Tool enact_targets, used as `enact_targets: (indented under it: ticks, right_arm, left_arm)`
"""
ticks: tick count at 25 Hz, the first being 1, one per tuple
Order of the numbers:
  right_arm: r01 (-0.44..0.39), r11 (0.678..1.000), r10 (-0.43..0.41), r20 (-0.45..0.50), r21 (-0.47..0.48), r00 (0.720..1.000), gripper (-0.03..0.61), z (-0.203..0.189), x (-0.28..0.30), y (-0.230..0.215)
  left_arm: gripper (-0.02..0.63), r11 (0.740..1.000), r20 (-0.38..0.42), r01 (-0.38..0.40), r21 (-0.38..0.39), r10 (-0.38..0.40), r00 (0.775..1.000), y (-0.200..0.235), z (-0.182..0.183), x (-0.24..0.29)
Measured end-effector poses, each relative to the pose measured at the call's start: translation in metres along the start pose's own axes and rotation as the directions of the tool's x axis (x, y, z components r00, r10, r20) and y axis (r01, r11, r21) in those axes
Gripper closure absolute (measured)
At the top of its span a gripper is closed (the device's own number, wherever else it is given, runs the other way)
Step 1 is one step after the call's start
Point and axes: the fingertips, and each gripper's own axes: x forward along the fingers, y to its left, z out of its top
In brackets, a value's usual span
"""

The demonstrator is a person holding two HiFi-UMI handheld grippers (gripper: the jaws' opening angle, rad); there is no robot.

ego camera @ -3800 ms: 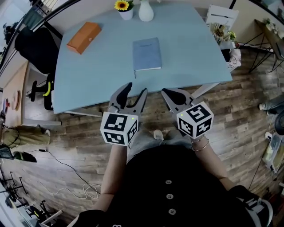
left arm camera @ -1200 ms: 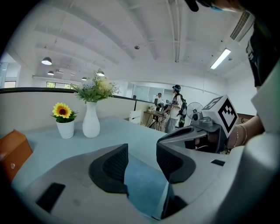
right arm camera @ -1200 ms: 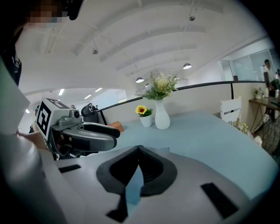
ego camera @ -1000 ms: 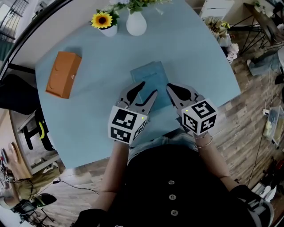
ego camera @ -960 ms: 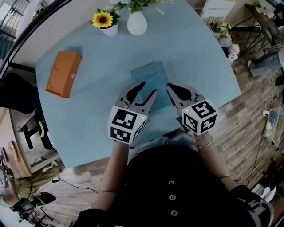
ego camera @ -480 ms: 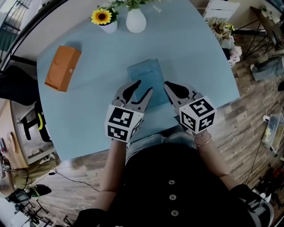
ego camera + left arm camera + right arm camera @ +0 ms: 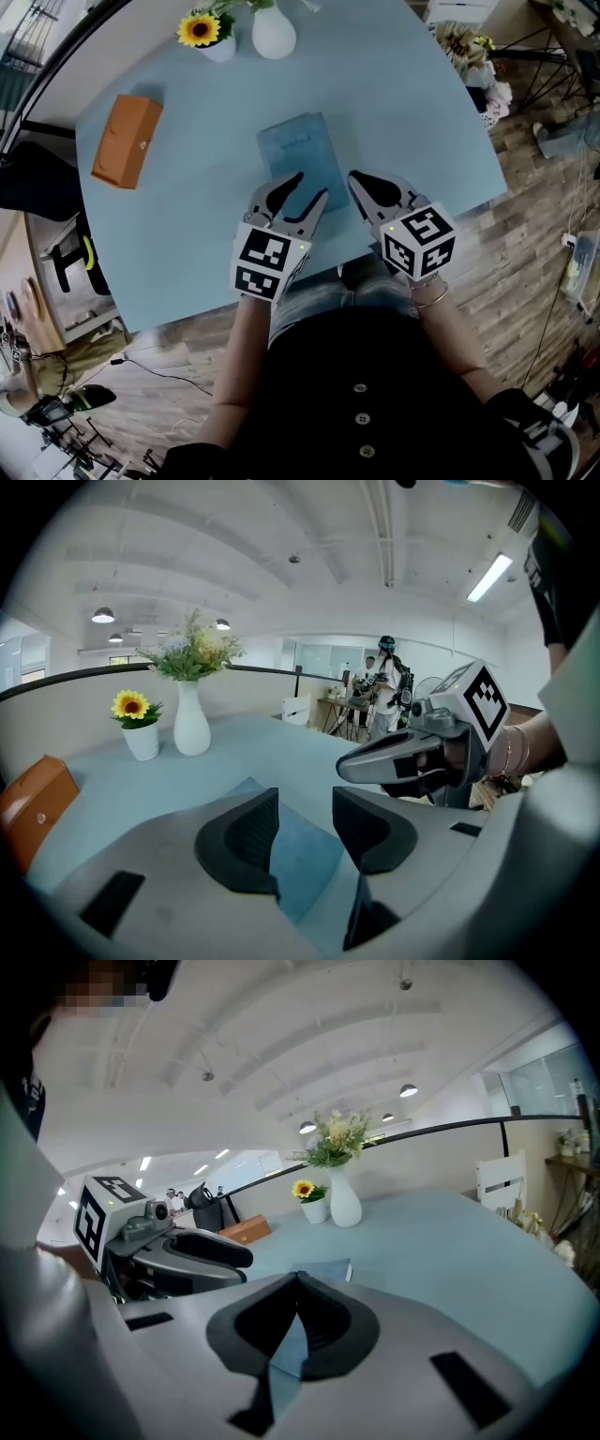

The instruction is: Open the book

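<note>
On the pale blue tabletop (image 7: 412, 103), roughly centre & nearer the person's edge, the closed blue-grey rectangular book (image 7: 295, 150) is lying flat, cover up. Its long axis is running away from the person, w/ the far short end leaning a bit toward the head view's left, i.e. pointing approx at the white ceramic vase (image 7: 273, 31) & the small white pot w/ a sunflower (image 7: 204, 33) at the far edge. The left gripper (image 7: 311, 186) is hovering over the book's near end, jaws standing well apart after just closing a little. Nothing is pressed btwn the pads; only the cover is showing through the gap. Contact w/ the cover: can't tell. The right gripper (image 7: 358, 180) is sitting just beside the book's near right corner, jaws together at the tips, holding nothing. Well left of the book, an orange rectangular box (image 7: 127, 141) is lying on the tabletop.
</note>
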Motion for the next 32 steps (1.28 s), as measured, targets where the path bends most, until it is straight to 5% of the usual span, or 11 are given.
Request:
enact_targets:
  ticks: [17, 32]
  right_arm:
    - [0.057, 0.994, -0.058, 0.003, 0.088, 0.998, 0.577, -0.036, -0.023, -0.027]
    - [0.039, 0.991, -0.035, -0.034, 0.130, 0.999, 0.577, -0.070, -0.017, -0.034]
  left_arm:
    - [0.433, 0.993, -0.137, 0.110, 0.031, -0.105, 0.985, -0.044, -0.032, 0.038]
    - [0.433, 0.986, -0.253, 0.127, 0.106, -0.097, 0.963, -0.052, -0.065, 0.064]
